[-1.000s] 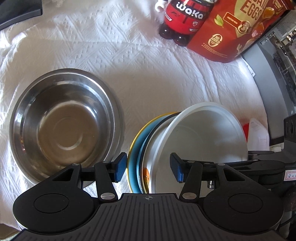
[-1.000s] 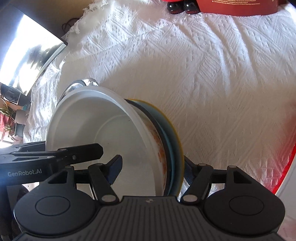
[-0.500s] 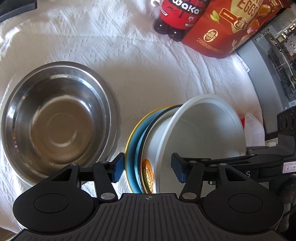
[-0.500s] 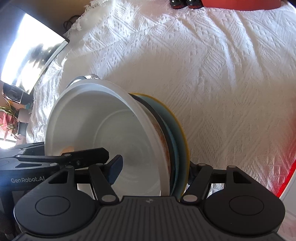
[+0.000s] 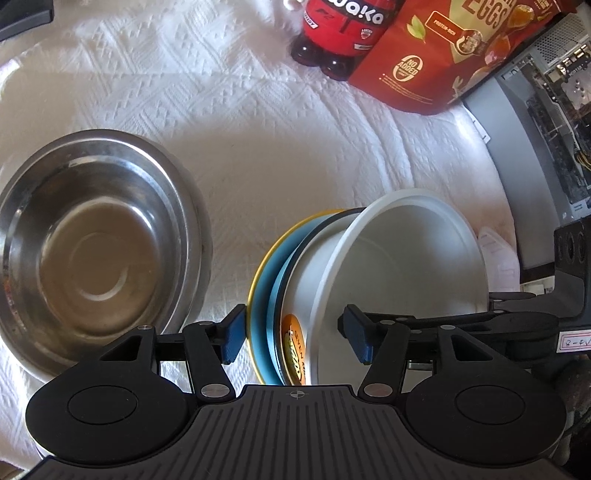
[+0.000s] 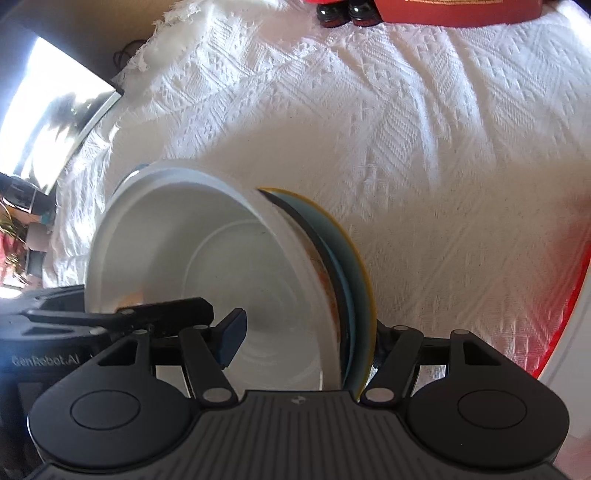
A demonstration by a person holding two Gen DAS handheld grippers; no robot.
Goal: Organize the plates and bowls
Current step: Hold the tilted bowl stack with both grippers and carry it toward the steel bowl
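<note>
Both jaws stand spread around one nested stack held on edge: the left gripper [image 5: 295, 338] has its blue pads either side of the stack's lower rim, the left pad just beside the yellow-rimmed plate [image 5: 258, 295] and the right pad inside the white bowl [image 5: 406, 266]. Whether the pads actually press the dishes cannot be told. The right gripper [image 6: 306, 339] likewise straddles the stack, one pad inside the white bowl [image 6: 229, 266], the other hidden behind the blue plate [image 6: 351, 280] at about 3 o'clock.

In the left wrist view the stack sits at centre, tilted so the bowl's mouth faces 2 o'clock, with an orange label on its outer wall near the gripper. Both tools reach level and forward, meeting the stack from opposite sides; the right tool's black body shows at 4 o'clock.

At 9 o'clock a steel bowl [image 5: 96, 243] rests upright on the white patterned cloth [image 5: 258, 129], apart from the stack. At 12 o'clock stands a red bottle [image 5: 340, 33], touching a red snack bag [image 5: 443, 62].
</note>
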